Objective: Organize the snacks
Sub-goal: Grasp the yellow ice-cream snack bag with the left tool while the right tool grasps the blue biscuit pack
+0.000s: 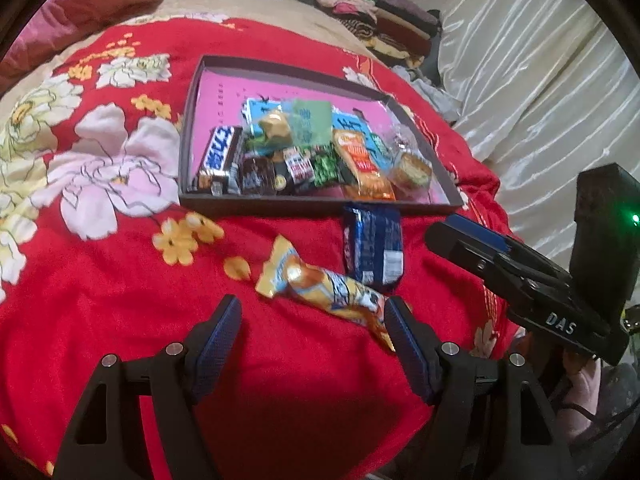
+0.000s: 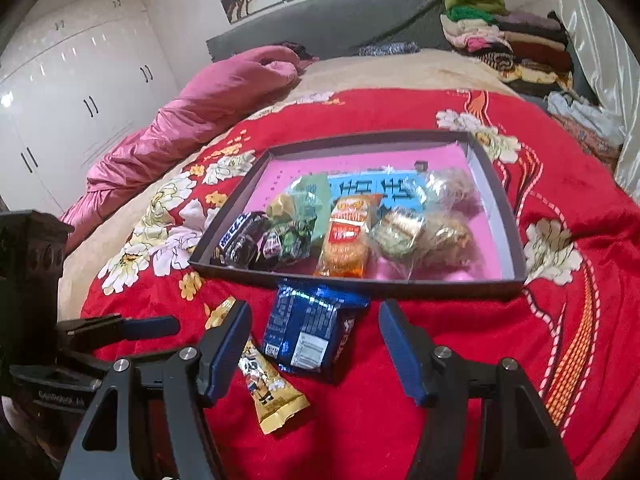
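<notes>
A dark shallow tray with a pink bottom lies on the red floral blanket and holds several snack packets. Two packets lie on the blanket in front of it: a yellow-orange bar and a blue packet. My left gripper is open, and the yellow bar lies just beyond its tips, one end by the right finger. My right gripper is open above the blue packet, with its pads clear of it. Each gripper shows at the edge of the other's view.
A pink duvet lies at the bed's far left. A stack of folded clothes sits at the far right by a white curtain. White wardrobe doors stand beyond the bed. A hand holds the right gripper.
</notes>
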Demonstrator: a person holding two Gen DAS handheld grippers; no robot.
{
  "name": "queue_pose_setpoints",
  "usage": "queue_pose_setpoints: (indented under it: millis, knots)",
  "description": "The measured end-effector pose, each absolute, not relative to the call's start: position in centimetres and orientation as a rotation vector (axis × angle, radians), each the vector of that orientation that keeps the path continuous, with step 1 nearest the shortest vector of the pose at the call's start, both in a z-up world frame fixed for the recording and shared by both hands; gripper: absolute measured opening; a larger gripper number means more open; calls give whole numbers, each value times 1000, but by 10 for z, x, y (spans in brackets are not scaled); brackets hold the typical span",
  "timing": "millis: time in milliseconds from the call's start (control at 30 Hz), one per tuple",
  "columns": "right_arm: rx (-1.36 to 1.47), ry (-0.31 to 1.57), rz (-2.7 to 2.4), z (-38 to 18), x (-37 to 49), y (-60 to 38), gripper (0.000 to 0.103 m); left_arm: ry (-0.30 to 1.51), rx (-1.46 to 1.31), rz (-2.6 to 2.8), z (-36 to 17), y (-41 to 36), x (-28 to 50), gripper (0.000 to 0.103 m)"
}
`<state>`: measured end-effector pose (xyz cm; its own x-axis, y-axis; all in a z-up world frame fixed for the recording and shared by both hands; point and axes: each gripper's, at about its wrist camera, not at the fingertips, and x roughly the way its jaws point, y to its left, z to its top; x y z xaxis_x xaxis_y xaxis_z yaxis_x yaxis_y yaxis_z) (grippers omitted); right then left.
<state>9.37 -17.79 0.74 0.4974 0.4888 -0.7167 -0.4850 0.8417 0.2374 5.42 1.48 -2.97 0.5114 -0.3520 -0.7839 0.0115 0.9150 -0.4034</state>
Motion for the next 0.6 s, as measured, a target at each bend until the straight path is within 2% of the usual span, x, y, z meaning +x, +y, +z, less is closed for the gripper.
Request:
queue_pose_setpoints:
  millis: [600]
  knots:
    - [100,1077,570,-38,121,-153,66,1106,-411,-233,-55,-9,51,75]
